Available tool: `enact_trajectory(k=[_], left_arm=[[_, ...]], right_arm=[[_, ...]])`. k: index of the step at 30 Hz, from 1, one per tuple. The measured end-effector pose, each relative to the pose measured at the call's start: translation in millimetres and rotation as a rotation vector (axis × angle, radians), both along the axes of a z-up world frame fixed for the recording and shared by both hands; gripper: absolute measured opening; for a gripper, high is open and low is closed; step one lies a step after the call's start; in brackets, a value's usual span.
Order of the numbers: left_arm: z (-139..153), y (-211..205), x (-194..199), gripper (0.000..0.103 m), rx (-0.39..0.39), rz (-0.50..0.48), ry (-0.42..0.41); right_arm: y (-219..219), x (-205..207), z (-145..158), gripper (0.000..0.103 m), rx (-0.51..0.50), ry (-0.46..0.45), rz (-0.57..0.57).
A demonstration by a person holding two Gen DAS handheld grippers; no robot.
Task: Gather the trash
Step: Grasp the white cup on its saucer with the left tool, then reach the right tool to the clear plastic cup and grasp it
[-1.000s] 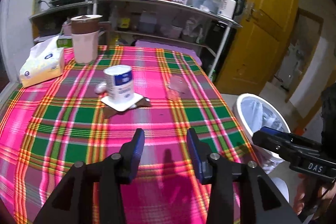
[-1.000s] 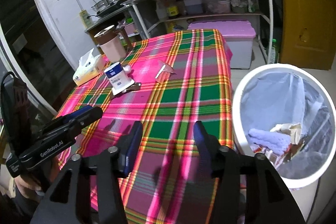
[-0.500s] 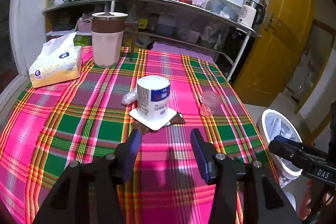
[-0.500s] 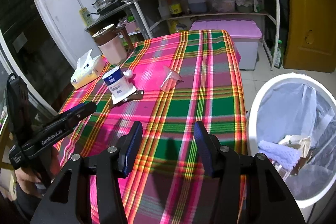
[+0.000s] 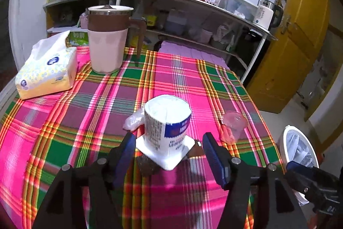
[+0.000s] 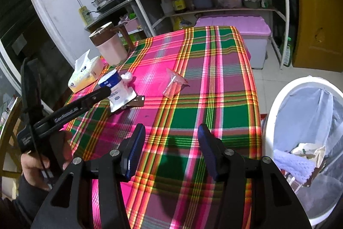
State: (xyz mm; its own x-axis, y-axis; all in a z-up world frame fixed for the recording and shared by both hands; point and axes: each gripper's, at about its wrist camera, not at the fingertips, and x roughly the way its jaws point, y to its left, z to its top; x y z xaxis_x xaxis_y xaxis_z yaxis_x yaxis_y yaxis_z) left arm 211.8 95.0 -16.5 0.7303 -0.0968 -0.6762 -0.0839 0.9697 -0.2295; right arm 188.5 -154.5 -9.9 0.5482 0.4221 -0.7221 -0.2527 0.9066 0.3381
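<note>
An upturned white paper cup (image 5: 167, 121) with a blue label stands on a white square lid on the plaid tablecloth (image 5: 64, 121). Brown wrapper scraps (image 5: 148, 165) lie by its base and a crumpled white bag (image 5: 134, 119) sits behind it. A clear plastic cup (image 5: 233, 126) lies on its side to the right. My left gripper (image 5: 169, 141) has jaws opening on either side of the lid's near corner, pads touching nothing. My right gripper (image 6: 171, 129) hangs open over bare cloth, with the paper cup (image 6: 116, 83) and clear cup (image 6: 173, 83) farther off.
A white bin (image 6: 278, 104) lined with a bag stands off the table's right edge, holding paper and lilac foam. A pink jug (image 5: 107, 42) and a tissue pack (image 5: 47, 70) sit at the far left. Shelves, a lilac-lidded box (image 6: 235, 25) and a yellow door stand behind.
My left gripper has moved forward up to the paper cup and its jaws have spread wider. My right gripper has edged forward over the table, so the bin sits farther right in its view.
</note>
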Motion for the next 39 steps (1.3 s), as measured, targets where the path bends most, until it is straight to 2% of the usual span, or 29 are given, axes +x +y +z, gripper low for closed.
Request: enact_trajectory(k=[9, 10, 11, 14, 22, 31, 39], left_arm=[[-10.7, 1.9, 26.6, 0.064, -0.009, 0.013, 0.022], [-11.3, 2.5, 28.5, 0.055, -0.01, 0.012, 0.023], [-12.4, 2.9, 30.3, 0.053, -0.009, 0.009, 0.028], [-11.7, 3.7, 30.1, 0.052, -0.019, 0.017, 0.013], [1.2, 13.8, 2.5, 0.052, -0.037, 0.031, -0.075], [-2.6, 33.4, -26.6, 0.052, -0.066, 0.038, -0.079], [-9.8, 40.4, -35.0, 0.052, -0.082, 0.018, -0.075]], right_arm=[[4.6, 14.2, -6.4, 0.052, -0.004, 0.013, -0.001], [5.6, 15.6, -7.2, 0.052, -0.004, 0.014, 0.0], [6.7, 17.1, -7.9, 0.052, -0.006, 0.017, 0.0], [11.2, 21.2, -10.1, 0.052, -0.013, 0.023, 0.004], [24.8, 36.2, -11.2, 0.052, -0.017, 0.041, -0.003], [47.1, 61.6, -17.6, 0.052, -0.014, 0.063, -0.015], [58.7, 90.1, -29.5, 0.052, -0.042, 0.073, -0.071]])
